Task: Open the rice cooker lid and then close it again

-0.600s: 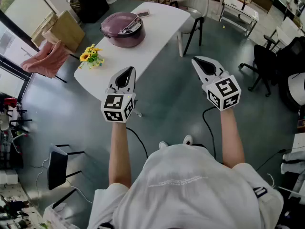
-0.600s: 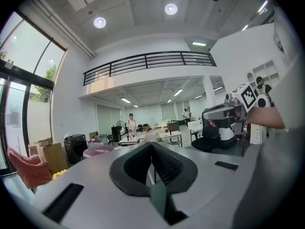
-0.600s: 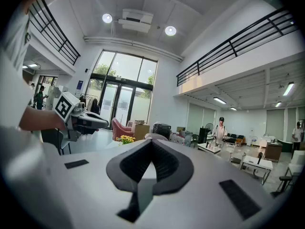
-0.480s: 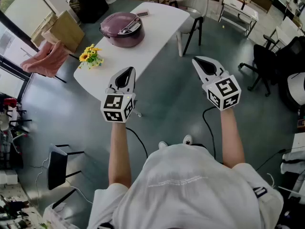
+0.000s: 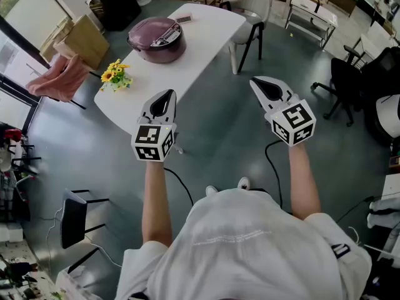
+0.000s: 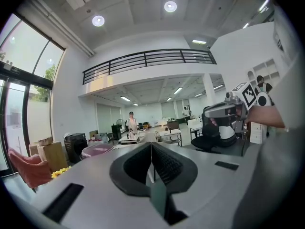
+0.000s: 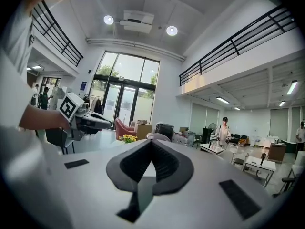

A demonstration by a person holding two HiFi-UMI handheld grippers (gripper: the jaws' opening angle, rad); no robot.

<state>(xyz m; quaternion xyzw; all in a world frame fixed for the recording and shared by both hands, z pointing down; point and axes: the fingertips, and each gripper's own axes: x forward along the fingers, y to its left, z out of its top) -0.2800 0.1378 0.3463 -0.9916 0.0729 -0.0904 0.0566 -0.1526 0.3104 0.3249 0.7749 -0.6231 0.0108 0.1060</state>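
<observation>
In an open office hall, the white counter [image 5: 209, 39] carries the purple rice cooker [image 5: 156, 39], lid down. The left tongs [image 5: 167, 94] and right tongs [image 5: 255, 82] hover well short of it, both pressed together and empty. Only the view has nudged slightly, so the approach hasn't begun.

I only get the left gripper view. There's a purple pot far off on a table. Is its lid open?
Observer: No. From the head view, the rice cooker has its lid down.
Operator: Are my grippers touching it?
Observer: No. It sits toward the far end of the white table, and the left gripper is only by the near edge.
Operator: Is my other gripper holding anything?
Observer: No. In its own view the right gripper has its jaws together with nothing between them.
</observation>
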